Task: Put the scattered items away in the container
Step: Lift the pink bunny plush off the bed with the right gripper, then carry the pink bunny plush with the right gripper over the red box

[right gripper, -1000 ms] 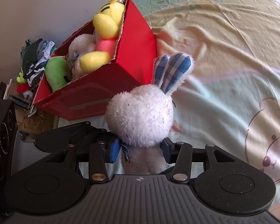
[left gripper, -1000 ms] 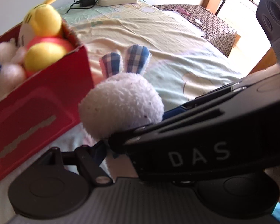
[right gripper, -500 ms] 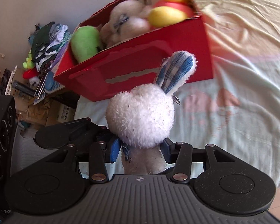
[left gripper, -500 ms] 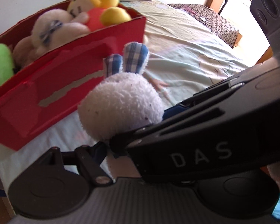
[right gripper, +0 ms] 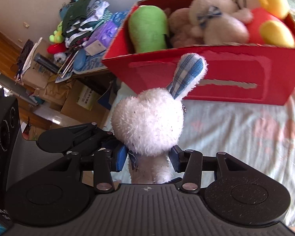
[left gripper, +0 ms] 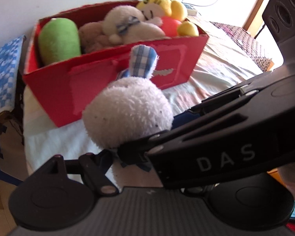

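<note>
The white plush rabbit [right gripper: 147,125] is clamped at the neck by the right claw [right gripper: 147,157] and the left claw [left gripper: 141,149]. The red box [right gripper: 226,78] is seen at 12 o'clock. "DAS" [left gripper: 226,157] is printed on the right claw's side.

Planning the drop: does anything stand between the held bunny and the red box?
Only the red box's near wall, facing the white bunny. Inside, toys fill it; the green plush lies at the left end.

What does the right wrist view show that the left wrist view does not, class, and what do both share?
Only the right wrist view: a clothes pile and cardboard boxes beside the bed. Only the left wrist view: the right gripper's body marked DAS and a patterned cushion. Both: the white bunny gripped and the red box of plush toys.
</note>
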`<action>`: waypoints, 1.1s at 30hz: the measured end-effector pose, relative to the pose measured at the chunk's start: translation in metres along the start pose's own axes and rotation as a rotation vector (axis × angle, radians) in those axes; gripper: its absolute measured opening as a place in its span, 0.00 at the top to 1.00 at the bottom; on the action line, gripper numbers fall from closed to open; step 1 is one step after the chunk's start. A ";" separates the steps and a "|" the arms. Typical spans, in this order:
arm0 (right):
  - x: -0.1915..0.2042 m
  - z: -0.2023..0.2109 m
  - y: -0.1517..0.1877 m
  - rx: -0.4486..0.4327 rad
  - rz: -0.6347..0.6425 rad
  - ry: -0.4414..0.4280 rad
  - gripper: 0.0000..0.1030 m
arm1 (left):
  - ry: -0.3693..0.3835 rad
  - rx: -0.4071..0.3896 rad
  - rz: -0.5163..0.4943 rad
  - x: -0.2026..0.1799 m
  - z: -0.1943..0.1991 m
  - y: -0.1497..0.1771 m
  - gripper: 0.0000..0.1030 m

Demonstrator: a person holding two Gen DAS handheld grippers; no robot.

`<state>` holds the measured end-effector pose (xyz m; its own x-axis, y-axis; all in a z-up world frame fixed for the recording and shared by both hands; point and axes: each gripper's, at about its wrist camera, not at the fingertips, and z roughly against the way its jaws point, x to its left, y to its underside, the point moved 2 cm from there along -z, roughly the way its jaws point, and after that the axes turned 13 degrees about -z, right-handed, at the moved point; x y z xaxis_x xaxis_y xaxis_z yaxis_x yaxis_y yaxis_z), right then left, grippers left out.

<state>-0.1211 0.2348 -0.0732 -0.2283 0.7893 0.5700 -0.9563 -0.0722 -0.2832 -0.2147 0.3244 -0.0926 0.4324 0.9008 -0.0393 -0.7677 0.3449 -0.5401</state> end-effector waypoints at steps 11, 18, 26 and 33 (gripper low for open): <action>0.051 0.021 -0.007 -0.056 0.108 -0.083 0.52 | -0.062 -0.130 -0.010 0.022 0.064 -0.008 0.28; 0.063 0.045 -0.026 -0.180 0.136 -0.099 0.52 | -0.067 -0.234 -0.017 0.036 0.078 -0.041 0.28; 0.050 0.047 -0.069 -0.262 0.134 -0.074 0.52 | -0.080 -0.274 -0.008 0.053 0.052 -0.088 0.28; 0.029 0.036 -0.107 -0.279 0.109 -0.072 0.53 | -0.086 -0.264 0.044 0.069 0.021 -0.117 0.28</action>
<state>-0.0322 0.2440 0.0012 -0.3488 0.7400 0.5751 -0.8409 0.0239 -0.5407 -0.1053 0.3520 -0.0144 0.3512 0.9363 -0.0020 -0.6304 0.2348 -0.7399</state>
